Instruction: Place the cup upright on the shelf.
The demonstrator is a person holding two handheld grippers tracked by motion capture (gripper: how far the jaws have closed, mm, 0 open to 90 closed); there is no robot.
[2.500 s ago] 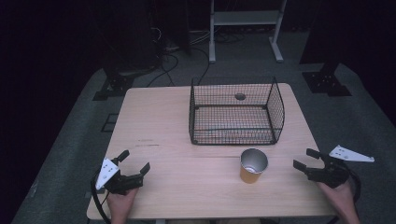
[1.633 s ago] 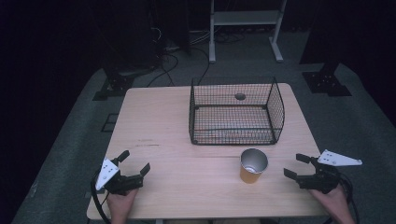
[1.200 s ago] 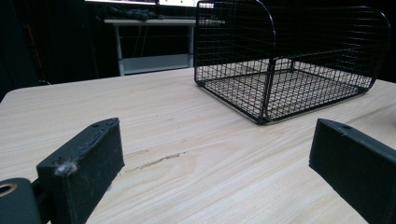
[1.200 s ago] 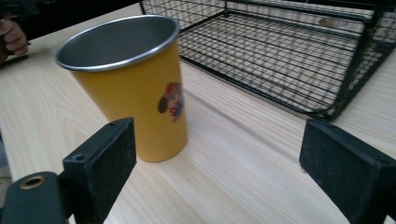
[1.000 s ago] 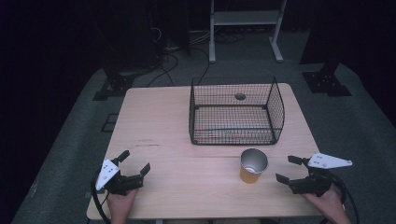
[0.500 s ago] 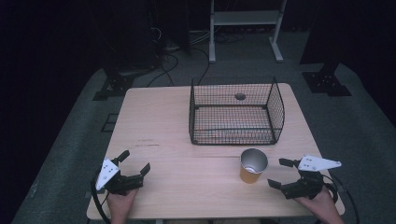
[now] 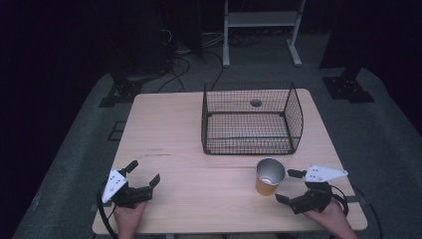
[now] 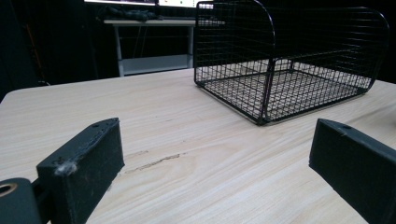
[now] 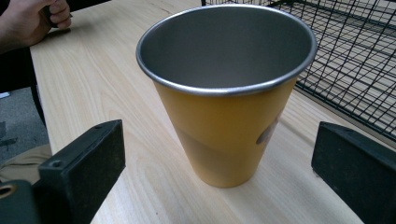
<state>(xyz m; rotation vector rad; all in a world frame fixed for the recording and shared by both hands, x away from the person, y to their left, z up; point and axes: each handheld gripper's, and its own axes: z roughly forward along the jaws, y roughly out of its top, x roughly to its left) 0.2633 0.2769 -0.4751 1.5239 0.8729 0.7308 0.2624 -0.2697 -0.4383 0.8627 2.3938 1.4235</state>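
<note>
An upright yellow cup (image 7: 269, 177) with a bare metal inside stands on the wooden table (image 7: 189, 149) just in front of a black wire basket (image 7: 249, 119). My right gripper (image 7: 284, 185) sits low at the cup's right, open, with its jaws pointing at the cup. In the right gripper view the cup (image 9: 224, 93) stands close ahead between the two spread jaws, untouched. My left gripper (image 7: 144, 173) rests near the table's front left corner, open and holding nothing. The left gripper view looks across bare wood toward the basket (image 8: 289, 70).
The basket is empty, its open side facing left in the left gripper view. A white-framed stand (image 7: 259, 30) and cables (image 7: 184, 55) lie on the dark floor beyond the table. In the right gripper view, a hand (image 9: 28, 18) shows at the far left.
My right gripper has moved left from the table's right edge to just beside the cup. The left gripper, the cup and the basket have stayed put.
</note>
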